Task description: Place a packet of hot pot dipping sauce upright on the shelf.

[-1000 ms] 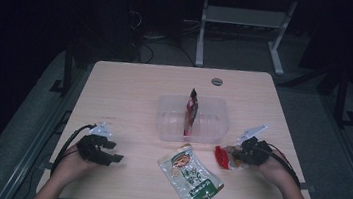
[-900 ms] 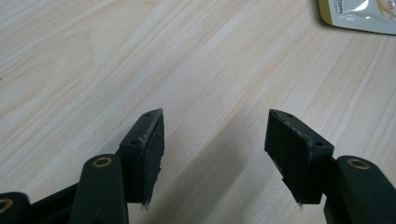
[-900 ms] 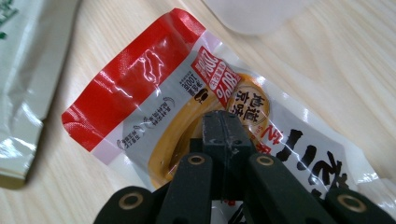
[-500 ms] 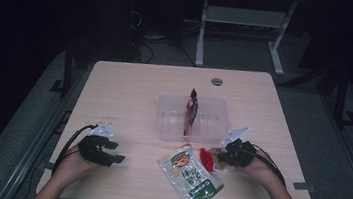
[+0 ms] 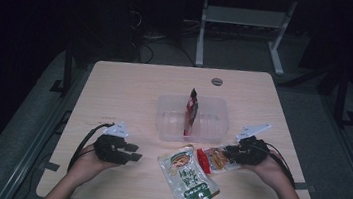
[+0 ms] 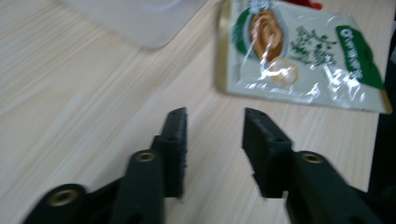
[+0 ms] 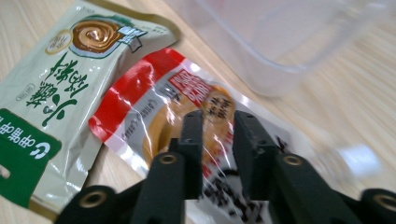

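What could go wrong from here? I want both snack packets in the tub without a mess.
1. The right hand-held gripper has just been opening over the red packet, which lies partly on the green packet; regrasping may drag both.
2. The clear tub is light; a nudge could slide it.

From above, my table [image 5: 130, 89] is evenly lit while the room around it falls into near darkness; glare streaks the green packet [image 6: 303, 51] and the red packet [image 7: 187, 107]. My left gripper [image 6: 212, 135] view is motion-blurred; jaw bases are soft.

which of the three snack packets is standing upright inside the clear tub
The dark red packet: it stands on edge in the clear tub, while the green-and-white and red-and-clear packets lie flat on the table.
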Action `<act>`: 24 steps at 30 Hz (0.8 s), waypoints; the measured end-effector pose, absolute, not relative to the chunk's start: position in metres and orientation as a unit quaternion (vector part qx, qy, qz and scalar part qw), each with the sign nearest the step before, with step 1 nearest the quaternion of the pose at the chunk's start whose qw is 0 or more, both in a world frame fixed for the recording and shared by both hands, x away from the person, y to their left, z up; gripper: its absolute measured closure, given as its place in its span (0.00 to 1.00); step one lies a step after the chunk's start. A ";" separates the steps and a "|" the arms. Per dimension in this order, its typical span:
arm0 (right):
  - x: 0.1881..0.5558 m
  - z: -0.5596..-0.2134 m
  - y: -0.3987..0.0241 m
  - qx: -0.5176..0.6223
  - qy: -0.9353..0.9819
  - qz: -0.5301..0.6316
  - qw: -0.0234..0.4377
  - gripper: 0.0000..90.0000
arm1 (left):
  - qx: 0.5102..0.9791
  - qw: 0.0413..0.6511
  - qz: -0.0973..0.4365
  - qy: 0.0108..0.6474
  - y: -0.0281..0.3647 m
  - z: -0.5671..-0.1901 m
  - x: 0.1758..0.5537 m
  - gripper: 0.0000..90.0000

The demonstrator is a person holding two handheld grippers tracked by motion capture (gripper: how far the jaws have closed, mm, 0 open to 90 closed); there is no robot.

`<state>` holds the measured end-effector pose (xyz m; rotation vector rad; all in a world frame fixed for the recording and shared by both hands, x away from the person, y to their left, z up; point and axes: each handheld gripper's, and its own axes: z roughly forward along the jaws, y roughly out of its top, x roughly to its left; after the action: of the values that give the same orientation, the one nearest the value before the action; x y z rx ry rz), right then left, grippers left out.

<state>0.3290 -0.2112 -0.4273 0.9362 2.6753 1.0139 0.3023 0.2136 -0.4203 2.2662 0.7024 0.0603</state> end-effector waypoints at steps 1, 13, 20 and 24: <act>0.328 -0.426 -0.216 0.320 0.882 0.340 0.067 0.72 | 0.887 0.377 0.020 0.267 0.208 -0.419 0.303 0.74; 0.321 -0.426 -0.260 0.398 0.846 0.345 0.085 0.50 | 0.901 0.388 0.009 0.196 0.131 -0.404 0.314 1.00; 0.324 -0.433 -0.266 0.408 0.846 0.335 0.074 0.45 | 0.907 0.387 0.003 0.169 0.080 -0.409 0.328 1.00; 0.324 -0.435 -0.268 0.411 0.843 0.339 0.071 0.44 | 0.909 0.383 0.001 0.161 0.056 -0.413 0.335 1.00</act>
<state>0.3244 -0.2681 -0.4345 1.2368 2.5345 1.0201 0.3351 0.0557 -0.4129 2.3186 0.4112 0.0031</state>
